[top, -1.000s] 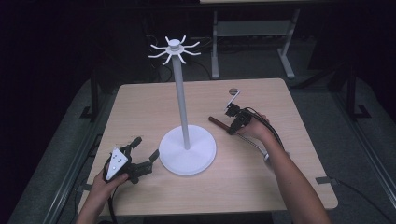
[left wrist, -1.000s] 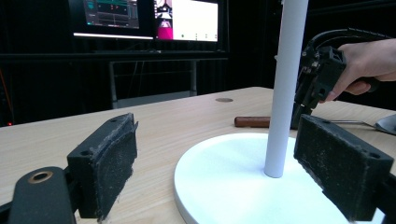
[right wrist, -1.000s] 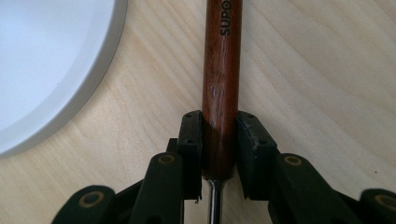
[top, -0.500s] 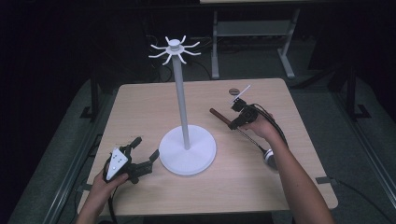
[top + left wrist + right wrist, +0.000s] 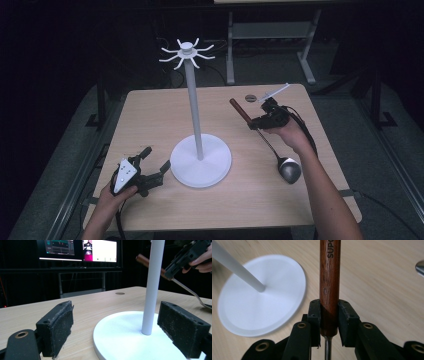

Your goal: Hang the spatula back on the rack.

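Note:
A tall white stand [image 5: 194,115] with a ring of hooks [image 5: 186,52] on top rises from a round base [image 5: 201,161] at the table's middle. My right gripper [image 5: 256,122] is shut on the brown wooden handle [image 5: 240,111] of a metal ladle. The ladle's bowl [image 5: 289,170] is low, by the person's right forearm. In the right gripper view both pads of the gripper [image 5: 329,315] press the handle [image 5: 329,272]. My left gripper [image 5: 156,160] stands open just left of the base. Its pads [image 5: 58,327] flank the pole [image 5: 152,287] without touching it.
A small dark disc [image 5: 250,98] lies on the wooden table [image 5: 150,115] behind the right hand. Metal frame legs [image 5: 270,45] stand beyond the far edge. Lit monitors [image 5: 80,250] glow in the dark background of the left gripper view.
The right hand has risen and shifted slightly right with the ladle, tipping its handle end higher. The left hand and the stand have stayed put.

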Demonstrator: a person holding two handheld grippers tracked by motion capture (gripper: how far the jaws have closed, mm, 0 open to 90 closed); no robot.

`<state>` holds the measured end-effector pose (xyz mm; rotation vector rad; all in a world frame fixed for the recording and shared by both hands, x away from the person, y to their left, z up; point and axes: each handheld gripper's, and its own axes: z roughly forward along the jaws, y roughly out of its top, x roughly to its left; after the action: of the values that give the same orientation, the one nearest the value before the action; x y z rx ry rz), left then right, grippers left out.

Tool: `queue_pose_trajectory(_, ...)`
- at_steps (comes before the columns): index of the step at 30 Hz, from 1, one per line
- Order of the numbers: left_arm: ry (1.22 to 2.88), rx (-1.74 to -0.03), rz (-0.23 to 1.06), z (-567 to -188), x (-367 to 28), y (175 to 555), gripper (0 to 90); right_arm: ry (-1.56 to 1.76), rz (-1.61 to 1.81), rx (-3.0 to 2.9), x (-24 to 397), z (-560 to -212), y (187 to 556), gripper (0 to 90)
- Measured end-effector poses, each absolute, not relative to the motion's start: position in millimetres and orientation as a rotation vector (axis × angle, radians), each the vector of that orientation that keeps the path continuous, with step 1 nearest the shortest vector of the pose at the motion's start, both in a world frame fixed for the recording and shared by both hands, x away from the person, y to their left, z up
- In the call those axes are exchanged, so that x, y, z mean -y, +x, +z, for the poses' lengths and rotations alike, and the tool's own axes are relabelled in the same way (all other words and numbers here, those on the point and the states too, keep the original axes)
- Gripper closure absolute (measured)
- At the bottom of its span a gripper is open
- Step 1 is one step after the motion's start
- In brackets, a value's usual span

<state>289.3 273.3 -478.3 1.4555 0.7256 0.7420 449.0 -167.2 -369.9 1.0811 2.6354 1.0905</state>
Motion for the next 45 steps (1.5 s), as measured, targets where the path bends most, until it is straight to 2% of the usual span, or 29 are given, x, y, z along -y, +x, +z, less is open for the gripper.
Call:
queue_pose_trajectory(26,1.455,-0.726,0.742,-478,-273,289,12.6,0.869,1.579,-2.321,194,-314,396,73.5)
queue_pose_trajectory(45,1.454,-0.723,0.745,-478,-273,290,12.6,0.647,1.790,-2.231,170,-266,370,73.5)
